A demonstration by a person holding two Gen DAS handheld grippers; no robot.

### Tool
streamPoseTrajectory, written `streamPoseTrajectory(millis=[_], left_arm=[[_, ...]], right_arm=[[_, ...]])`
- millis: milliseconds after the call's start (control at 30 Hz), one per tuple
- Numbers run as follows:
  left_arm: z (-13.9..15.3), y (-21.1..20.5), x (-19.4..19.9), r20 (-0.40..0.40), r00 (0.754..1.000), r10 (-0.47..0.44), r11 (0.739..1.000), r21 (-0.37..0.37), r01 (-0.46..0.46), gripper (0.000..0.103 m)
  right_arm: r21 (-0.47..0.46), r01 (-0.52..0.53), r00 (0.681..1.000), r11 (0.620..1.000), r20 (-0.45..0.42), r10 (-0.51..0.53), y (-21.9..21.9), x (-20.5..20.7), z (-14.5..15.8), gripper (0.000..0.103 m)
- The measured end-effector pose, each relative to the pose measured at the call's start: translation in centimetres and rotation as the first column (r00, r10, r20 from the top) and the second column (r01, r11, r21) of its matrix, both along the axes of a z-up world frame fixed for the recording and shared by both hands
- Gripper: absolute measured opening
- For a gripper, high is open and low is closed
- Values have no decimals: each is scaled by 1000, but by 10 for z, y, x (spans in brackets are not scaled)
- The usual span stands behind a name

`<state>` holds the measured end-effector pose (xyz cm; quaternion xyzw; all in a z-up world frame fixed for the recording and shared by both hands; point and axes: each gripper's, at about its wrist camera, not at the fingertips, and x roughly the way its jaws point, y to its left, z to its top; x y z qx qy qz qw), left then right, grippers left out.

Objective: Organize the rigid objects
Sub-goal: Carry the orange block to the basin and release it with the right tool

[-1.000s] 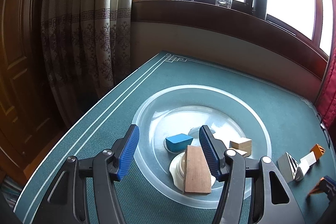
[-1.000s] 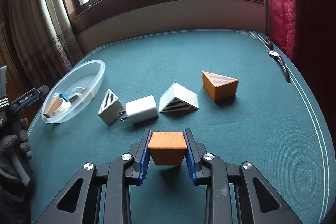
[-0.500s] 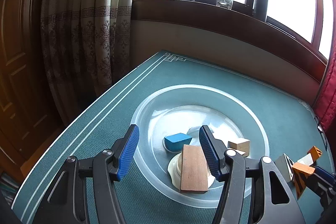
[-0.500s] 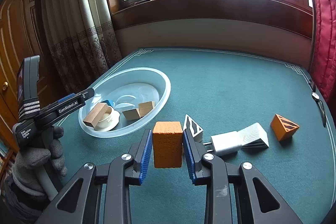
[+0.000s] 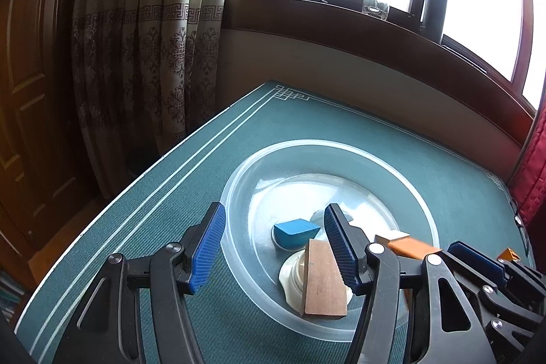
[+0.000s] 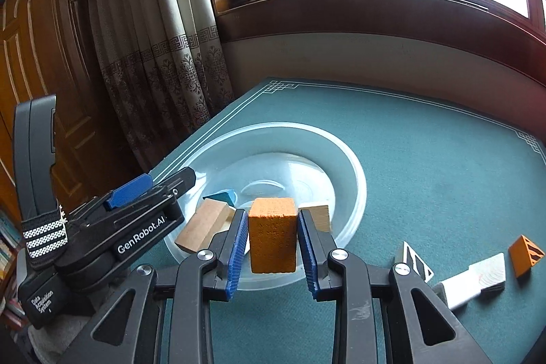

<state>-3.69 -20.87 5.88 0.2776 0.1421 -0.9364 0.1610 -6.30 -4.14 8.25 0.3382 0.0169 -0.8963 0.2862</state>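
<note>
My right gripper (image 6: 272, 236) holds an orange block (image 6: 272, 234) upright over the near rim of the clear plastic bowl (image 6: 355, 173). Its jaws are starting to open, with the block still between the pads. In the left wrist view that gripper (image 5: 477, 261) and the orange block (image 5: 414, 248) come in from the right. My left gripper (image 5: 273, 248) stands open over the bowl's (image 5: 239, 179) near-left rim, holding nothing. Inside the bowl lie a blue block (image 5: 295, 231), a wooden block (image 5: 324, 282), a white lid (image 5: 290, 275) and a pale cube (image 6: 315, 215).
On the green table right of the bowl lie a black-and-white wedge (image 6: 414, 261), a white charger (image 6: 457, 287), a pale striped wedge (image 6: 491, 268) and an orange striped wedge (image 6: 523, 255). The table's left edge meets a curtain (image 5: 143, 57). A windowsill runs behind.
My right gripper carried the orange block left, from among the loose pieces to just over the bowl's near rim. My left gripper stayed where it was, open.
</note>
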Motion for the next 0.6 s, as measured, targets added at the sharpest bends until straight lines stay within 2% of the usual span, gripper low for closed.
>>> streamPoseTrajectory(millis=[133, 233, 367, 600], left_arm=[[0, -3, 0, -3, 1000, 7, 1000, 8, -7, 67], [-1, -3, -1, 0, 1000, 8, 1000, 9, -8, 67], [-2, 1, -1, 5, 1000, -1, 1000, -3, 1, 67], [-3, 6, -2, 7, 1000, -11, 1000, -17, 11, 71]], right_arm=[[-16, 9, 1000, 1000, 18, -9, 1, -1, -6, 53], [-13, 41, 999, 999, 29, -40, 12, 1, -12, 56], [-29, 104, 993, 994, 59, -102, 34, 2, -22, 67], [-50, 166, 984, 985, 67, -163, 54, 8, -29, 72]])
